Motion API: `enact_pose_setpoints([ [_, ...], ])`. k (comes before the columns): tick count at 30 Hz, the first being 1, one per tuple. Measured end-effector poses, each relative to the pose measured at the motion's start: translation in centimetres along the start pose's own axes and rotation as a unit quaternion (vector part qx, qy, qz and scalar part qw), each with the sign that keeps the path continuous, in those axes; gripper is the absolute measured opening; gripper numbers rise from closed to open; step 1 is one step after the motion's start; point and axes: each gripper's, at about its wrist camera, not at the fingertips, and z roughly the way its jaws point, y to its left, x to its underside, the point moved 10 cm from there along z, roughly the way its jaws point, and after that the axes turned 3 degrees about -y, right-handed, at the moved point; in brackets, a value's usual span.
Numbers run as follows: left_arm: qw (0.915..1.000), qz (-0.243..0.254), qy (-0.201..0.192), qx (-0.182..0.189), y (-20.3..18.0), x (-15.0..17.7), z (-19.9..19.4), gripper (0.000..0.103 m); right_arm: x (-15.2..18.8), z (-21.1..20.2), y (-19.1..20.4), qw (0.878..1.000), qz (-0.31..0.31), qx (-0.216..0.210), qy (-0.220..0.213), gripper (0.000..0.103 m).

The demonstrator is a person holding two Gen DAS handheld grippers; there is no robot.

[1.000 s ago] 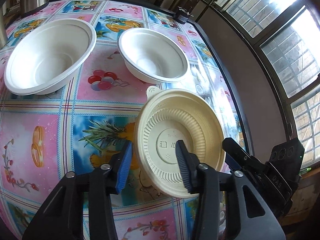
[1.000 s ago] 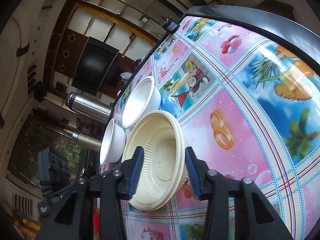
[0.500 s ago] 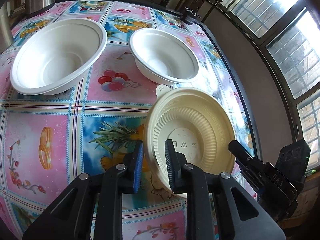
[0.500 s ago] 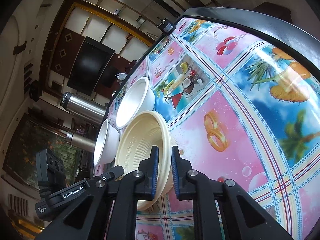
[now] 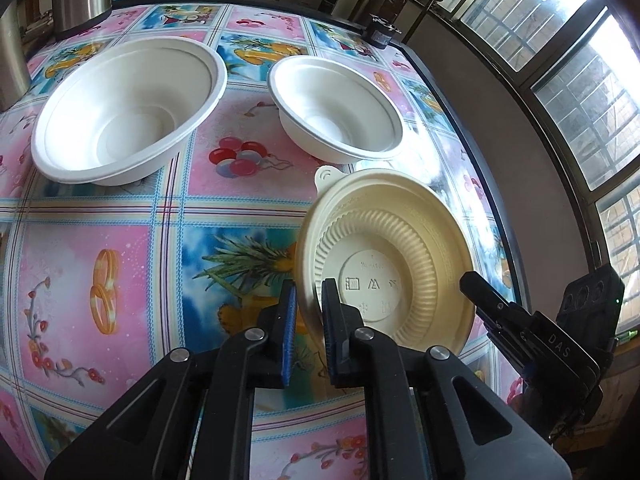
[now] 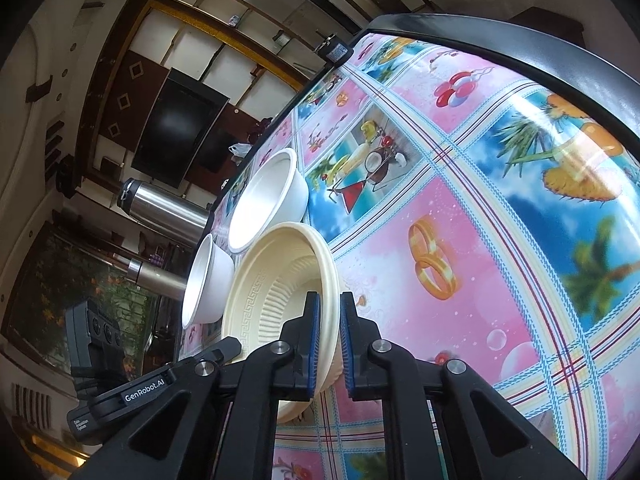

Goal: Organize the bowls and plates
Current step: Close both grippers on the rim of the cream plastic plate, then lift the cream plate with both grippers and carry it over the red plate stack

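1. the left gripper (image 5: pixel 306 322) is clamped on the rim of the cream plate (image 5: pixel 384 264), lower centre of the frame.
2. the right gripper (image 6: pixel 328 344) clamps the opposite rim, probably to lift it level.
3. the large bowl (image 5: pixel 128 108) and the small bowl (image 5: pixel 336 108) wait on the worktop (image 5: pixel 120 240), upper part of the frame.

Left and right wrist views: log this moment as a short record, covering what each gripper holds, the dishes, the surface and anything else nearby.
left gripper: shut on the near rim of the cream plate
right gripper: shut on the same plate's rim, opposite side
cream plate: tilted, a small tab at its far edge
large white bowl: upright on the table, empty
small white bowl: upright, empty, beside the large one and apart from it
table: covered in a pink and blue picture-tile cloth
steel flask: at the table's edge beyond the bowls
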Motion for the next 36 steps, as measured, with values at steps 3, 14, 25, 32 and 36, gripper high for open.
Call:
enact_pose_setpoints([
  [3, 1.0, -0.006, 0.0, 0.002, 0.6, 0.4, -0.5, 0.01, 0.5, 0.3, 0.4, 1.0, 0.001, -0.005, 0.006, 0.01],
  [14, 0.9994, -0.033, -0.011, -0.004, 5.1, 2.5, -3.5, 0.01, 4.2, 2.1, 3.9, 0.999, -0.038, -0.019, 0.033, 0.01],
  [25, 0.9983, -0.05, -0.025, -0.018, 9.7, 5.4, -7.0, 0.012, 8.8, 3.9, 7.9, 0.994, -0.082, -0.042, 0.061, 0.01],
  [32, 0.9969, -0.062, -0.036, -0.032, 12.7, 7.6, -9.3, 0.013, 12.1, 4.9, 10.4, 0.99, -0.101, -0.061, 0.08, 0.01],
  [36, 0.996, -0.067, -0.043, -0.041, 14.3, 8.7, -10.7, 0.013, 14.2, 5.3, 11.8, 0.987, -0.114, -0.069, 0.091, 0.01],
])
